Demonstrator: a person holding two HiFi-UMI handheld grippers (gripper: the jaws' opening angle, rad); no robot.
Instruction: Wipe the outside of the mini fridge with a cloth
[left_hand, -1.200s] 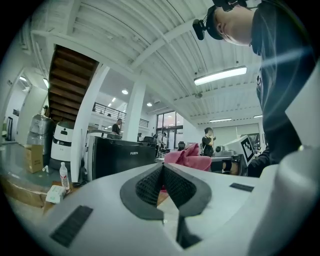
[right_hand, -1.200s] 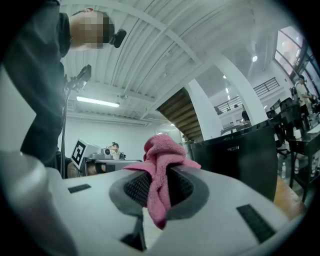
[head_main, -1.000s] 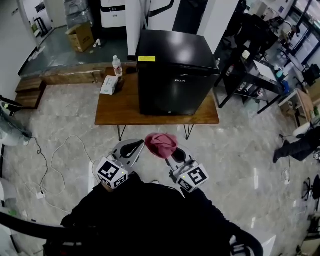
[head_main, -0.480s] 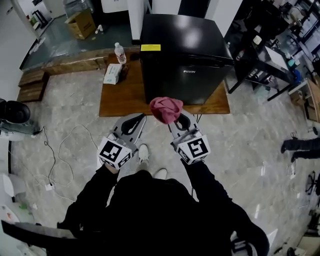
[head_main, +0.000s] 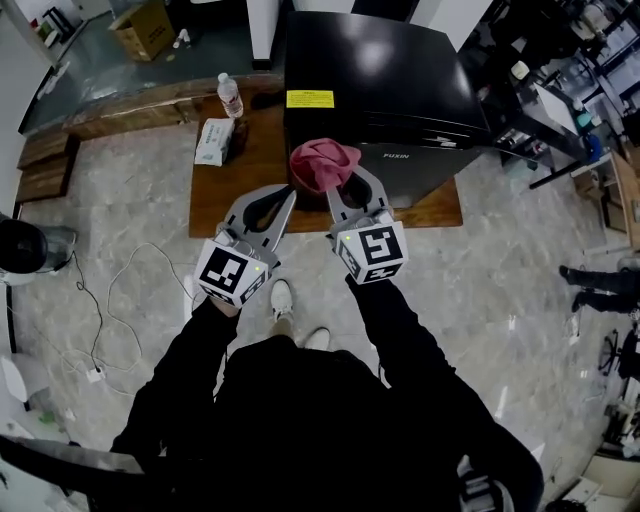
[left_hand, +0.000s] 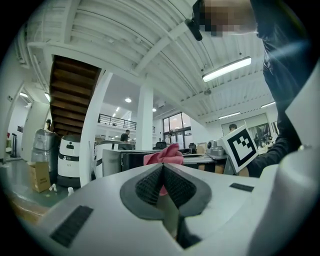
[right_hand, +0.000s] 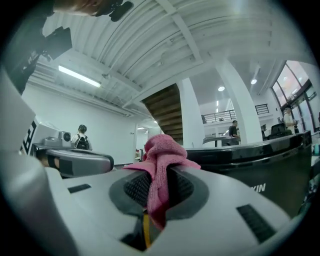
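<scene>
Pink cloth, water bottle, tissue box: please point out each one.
pink cloth (head_main: 322, 163), head view, middle of the bunch.
water bottle (head_main: 230, 97), head view, its body.
tissue box (head_main: 213, 140), head view, its top.

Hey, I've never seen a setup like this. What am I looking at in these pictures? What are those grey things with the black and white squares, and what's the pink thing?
There is no robot here. A person in black holds a two-jaw gripper in each hand, and the cubes with square patterns are part of those grippers. The picture from above comes from a camera on the person's head. The other two come from cameras riding on each gripper, looking along its jaws.

The right gripper is shut on a pink cloth and holds it up in front of a black mini fridge. Whether the cloth touches the fridge is hard to tell. The left gripper is shut with nothing in it.

The fridge stands on a low wooden table. A water bottle and a tissue pack sit on the table beside it.
</scene>
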